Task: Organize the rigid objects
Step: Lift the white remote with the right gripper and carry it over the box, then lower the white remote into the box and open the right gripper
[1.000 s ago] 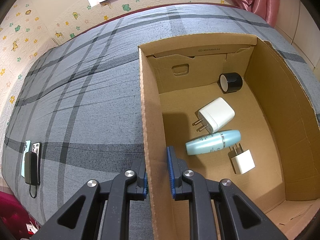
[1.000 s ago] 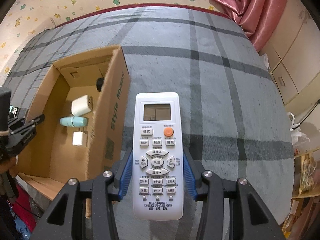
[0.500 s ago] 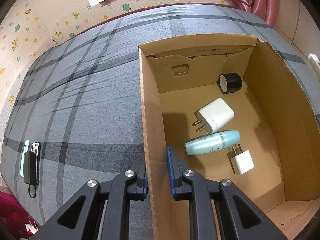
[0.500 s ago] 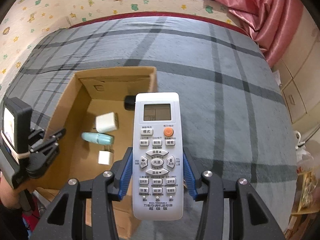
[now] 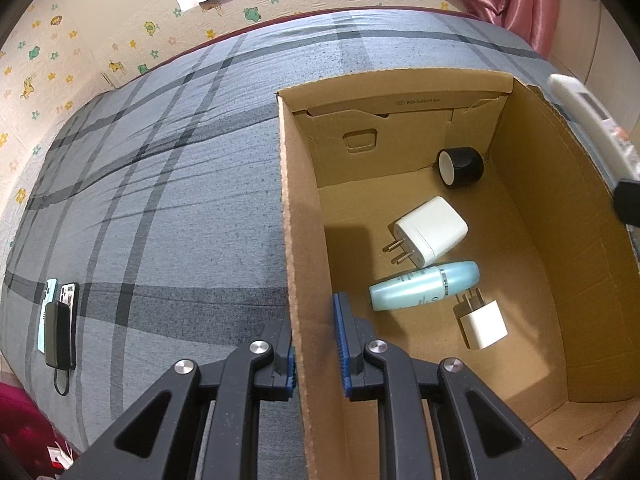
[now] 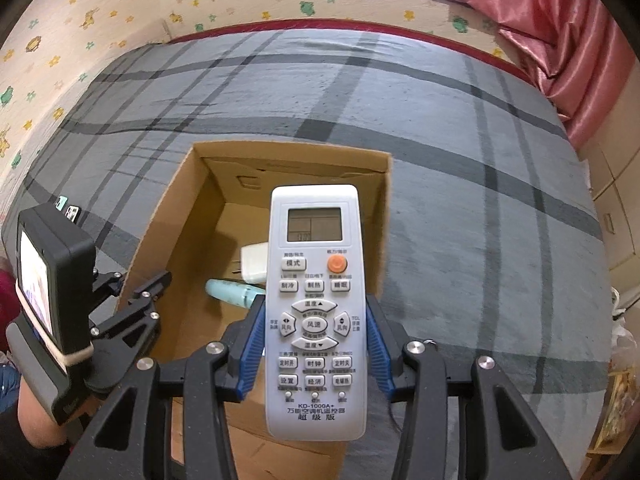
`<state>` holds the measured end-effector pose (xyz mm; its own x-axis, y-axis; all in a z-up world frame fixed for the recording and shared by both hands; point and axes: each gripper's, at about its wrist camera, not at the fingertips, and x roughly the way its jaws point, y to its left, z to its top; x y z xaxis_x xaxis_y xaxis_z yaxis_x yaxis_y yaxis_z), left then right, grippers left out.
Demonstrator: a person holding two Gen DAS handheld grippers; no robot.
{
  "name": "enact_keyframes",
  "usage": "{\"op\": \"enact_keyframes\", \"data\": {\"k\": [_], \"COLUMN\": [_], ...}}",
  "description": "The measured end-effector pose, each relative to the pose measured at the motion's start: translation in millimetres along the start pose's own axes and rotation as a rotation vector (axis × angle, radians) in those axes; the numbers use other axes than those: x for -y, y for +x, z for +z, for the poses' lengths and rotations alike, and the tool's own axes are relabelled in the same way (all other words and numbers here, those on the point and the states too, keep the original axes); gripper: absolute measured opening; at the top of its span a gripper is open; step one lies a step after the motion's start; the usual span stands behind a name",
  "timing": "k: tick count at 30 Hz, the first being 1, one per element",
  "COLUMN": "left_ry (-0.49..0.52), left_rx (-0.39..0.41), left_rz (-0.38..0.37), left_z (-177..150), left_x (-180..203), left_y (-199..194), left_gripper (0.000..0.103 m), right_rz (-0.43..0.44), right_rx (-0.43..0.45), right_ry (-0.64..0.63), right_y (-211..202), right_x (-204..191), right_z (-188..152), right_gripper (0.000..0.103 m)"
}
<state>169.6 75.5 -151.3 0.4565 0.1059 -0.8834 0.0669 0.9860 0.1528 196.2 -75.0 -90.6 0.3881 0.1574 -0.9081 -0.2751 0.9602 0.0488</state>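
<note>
Right gripper (image 6: 316,344): clenched on white remote control (image 6: 316,308), lower centre of frame, above cardboard box (image 6: 168,240). Judged light, stiff, smooth plastic; grip at its flat sides suits.
Left gripper (image 5: 316,344): clamped on the box's left wall.
Box contents: two chargers, teal bottle (image 5: 424,286), black cap; the remote hides part in the right view.

- remote (image 6: 316,312) blocks most of the big charger (image 6: 254,266) and teal bottle (image 6: 234,292)
- phones (image 5: 58,328) at the bed edge, too small to make out
</note>
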Motion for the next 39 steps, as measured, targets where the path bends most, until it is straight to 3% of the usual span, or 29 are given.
{"op": "enact_keyframes", "data": {"k": [17, 33, 39], "left_ry": [-0.005, -0.005, -0.006], "left_rx": [0.001, 0.002, 0.000], "left_rz": [-0.008, -0.006, -0.006], "left_z": [0.1, 0.0, 0.1], "left_x": [-0.8, 0.0, 0.6], "left_y": [-0.6, -0.8, -1.0], "left_gripper": [0.017, 0.017, 0.017], "right_rz": [0.096, 0.136, 0.143], "right_rx": [-0.119, -0.237, -0.240], "right_ry": [-0.014, 0.046, 0.045], "right_y": [71.2, 126.7, 131.3], "right_x": [-38.2, -35.1, -34.1], "right_z": [10.6, 7.2, 7.8], "right_gripper": [0.049, 0.050, 0.050]}}
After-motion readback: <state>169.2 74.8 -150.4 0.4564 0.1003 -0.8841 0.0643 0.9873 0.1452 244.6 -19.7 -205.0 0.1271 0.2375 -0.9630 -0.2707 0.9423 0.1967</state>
